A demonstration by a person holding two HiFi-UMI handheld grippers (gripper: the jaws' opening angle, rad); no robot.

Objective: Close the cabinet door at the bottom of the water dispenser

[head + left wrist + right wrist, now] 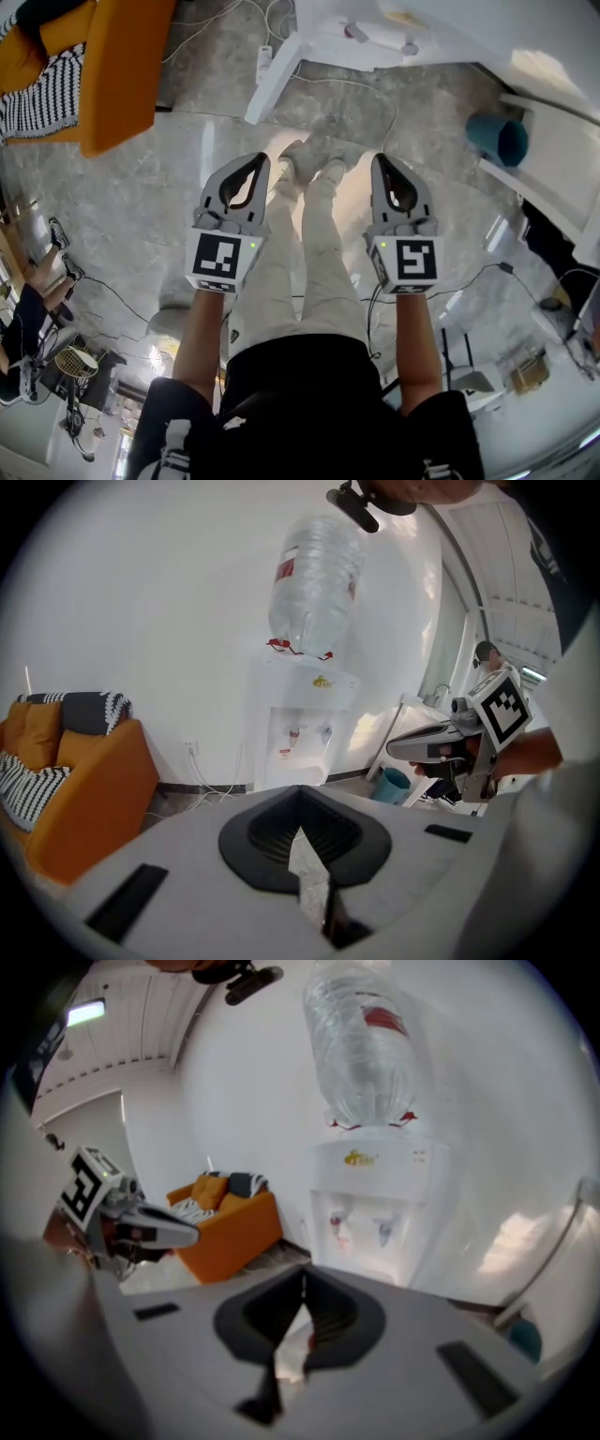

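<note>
White water dispenser (300, 705) stands ahead by the wall; both grippers are clenched on nothing.
Your left gripper (260, 159) and right gripper (380, 160) are well apart from it, and the gripper bodies hide its bottom cabinet door. Step closer, crouch, and push the door's free edge with the closed tips. You likely need no grasp.

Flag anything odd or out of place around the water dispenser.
Nothing spilled or damaged. The bottle stands straight on the water dispenser. Loose cables trail along the floor beside it. A white panel angles out low down, perhaps its open door.
</note>
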